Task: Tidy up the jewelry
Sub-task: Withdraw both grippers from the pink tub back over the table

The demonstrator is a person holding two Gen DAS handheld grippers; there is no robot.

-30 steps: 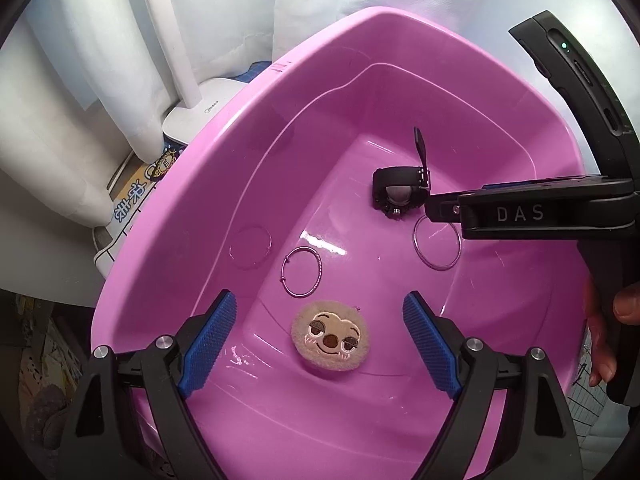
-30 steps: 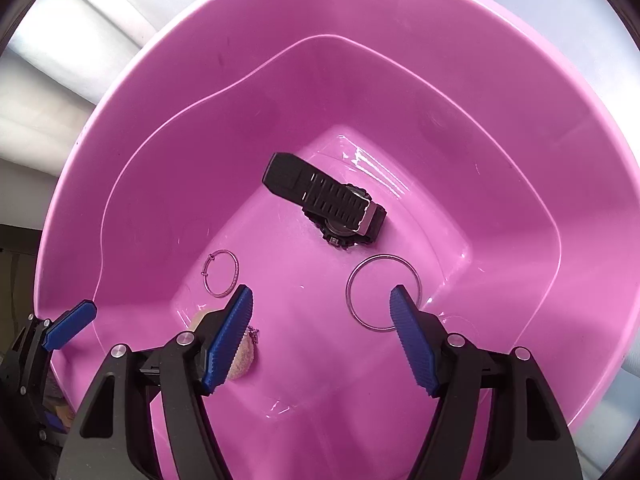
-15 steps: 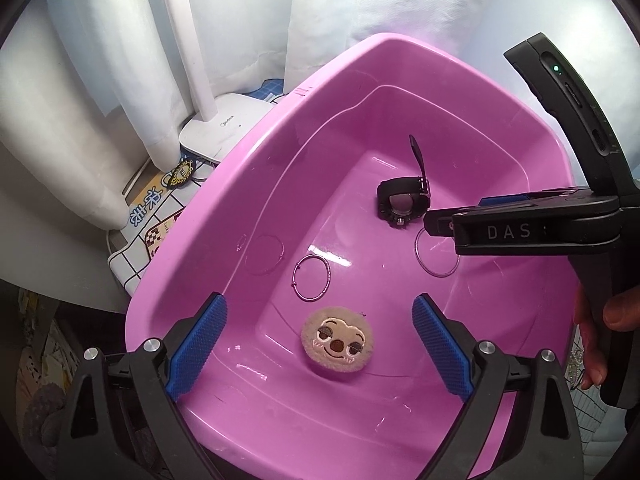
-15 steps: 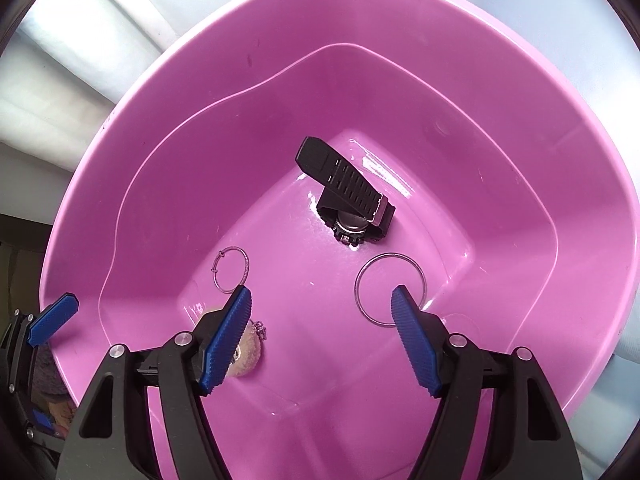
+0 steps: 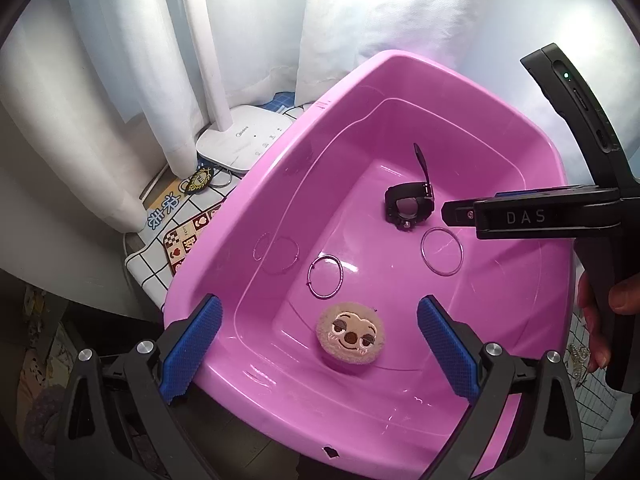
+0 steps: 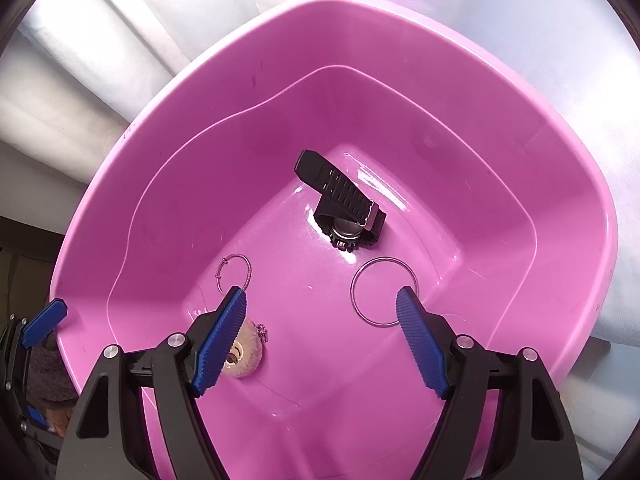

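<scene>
A pink plastic tub (image 5: pixel 248 208) (image 6: pixel 560 184) holds a black watch (image 5: pixel 410 202) (image 6: pixel 344 208), a thin hoop earring (image 5: pixel 325 276) (image 6: pixel 234 272), a larger silver ring (image 5: pixel 441 250) (image 6: pixel 382 292) and a round plush face charm (image 5: pixel 351 336) (image 6: pixel 250 354). My left gripper (image 5: pixel 320 348) is open and empty, raised above the tub's near rim. My right gripper (image 6: pixel 322 336) is open and empty over the tub floor, above the silver ring; it reaches in from the right in the left wrist view (image 5: pixel 520 216).
Left of the tub a white lamp base (image 5: pixel 244 142) stands on a checked cloth (image 5: pixel 160 240), with a badge and small rings (image 5: pixel 204 180) beside it. White curtains (image 5: pixel 120 60) hang behind. A chain lies at the right edge (image 5: pixel 578 360).
My left gripper has pulled back and up from the tub, so more of the rim and the table shows. My right gripper has also lifted slightly. The items in the tub have not moved.
</scene>
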